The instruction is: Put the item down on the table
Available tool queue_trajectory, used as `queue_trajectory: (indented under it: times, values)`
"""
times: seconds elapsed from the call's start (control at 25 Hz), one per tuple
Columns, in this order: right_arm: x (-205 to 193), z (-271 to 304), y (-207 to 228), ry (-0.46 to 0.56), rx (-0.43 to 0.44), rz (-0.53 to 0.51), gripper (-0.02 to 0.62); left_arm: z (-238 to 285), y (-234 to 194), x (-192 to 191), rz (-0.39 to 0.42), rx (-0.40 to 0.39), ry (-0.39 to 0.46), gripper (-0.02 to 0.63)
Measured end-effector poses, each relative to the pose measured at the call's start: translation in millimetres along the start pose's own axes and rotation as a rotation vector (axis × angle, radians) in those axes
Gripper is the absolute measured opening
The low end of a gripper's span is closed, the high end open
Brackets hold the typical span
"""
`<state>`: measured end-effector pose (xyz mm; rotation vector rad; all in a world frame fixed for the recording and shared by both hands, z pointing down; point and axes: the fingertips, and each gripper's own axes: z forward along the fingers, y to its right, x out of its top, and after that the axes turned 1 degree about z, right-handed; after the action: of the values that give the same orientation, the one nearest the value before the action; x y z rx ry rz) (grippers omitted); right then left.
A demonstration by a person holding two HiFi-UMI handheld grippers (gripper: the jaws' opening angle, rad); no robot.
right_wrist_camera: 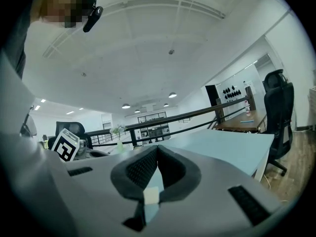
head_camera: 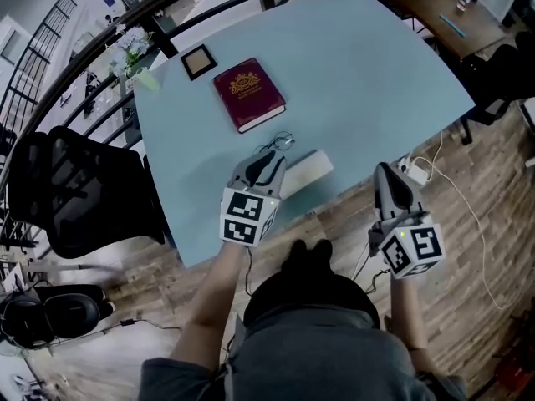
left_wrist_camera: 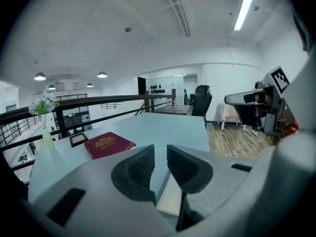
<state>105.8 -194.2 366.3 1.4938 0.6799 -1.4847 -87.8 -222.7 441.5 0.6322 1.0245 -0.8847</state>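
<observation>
Smooth pale-blue worktop (head_camera: 359,82), rounded edge. Maroon hardback book (head_camera: 248,93) with a gilt crest lies flat on it. The item, a flat white rectangular slab (head_camera: 307,170), rests on the worktop just below my left claw (left_wrist_camera: 160,158), whose ribbed pads are narrowly parted and pinch nothing. My right claw (right_wrist_camera: 157,152) is clenched, tips together.

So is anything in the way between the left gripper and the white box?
Nothing visible. The white box lies on the table right under the left gripper, whose jaws stand slightly apart with nothing in them. The glasses lie beside it, not between.
</observation>
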Motion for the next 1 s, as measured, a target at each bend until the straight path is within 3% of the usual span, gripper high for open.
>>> queue_trajectory:
  times: [0.32, 0.64, 1.0]
  values:
    - [-1, 9, -15, -0.006, 0.068, -0.007, 0.005, -40, -18, 17, -0.119, 0.134, 0.120, 0.018]
    - [-2, 13, -23, -0.010, 0.104, -0.011, 0.005, -76, -32, 18, -0.161, 0.228, 0.173, 0.006]
    - [-2, 13, -36, -0.019, 0.131, -0.048, 0.003, -97, -41, 13, -0.196, 0.279, 0.199, 0.006]
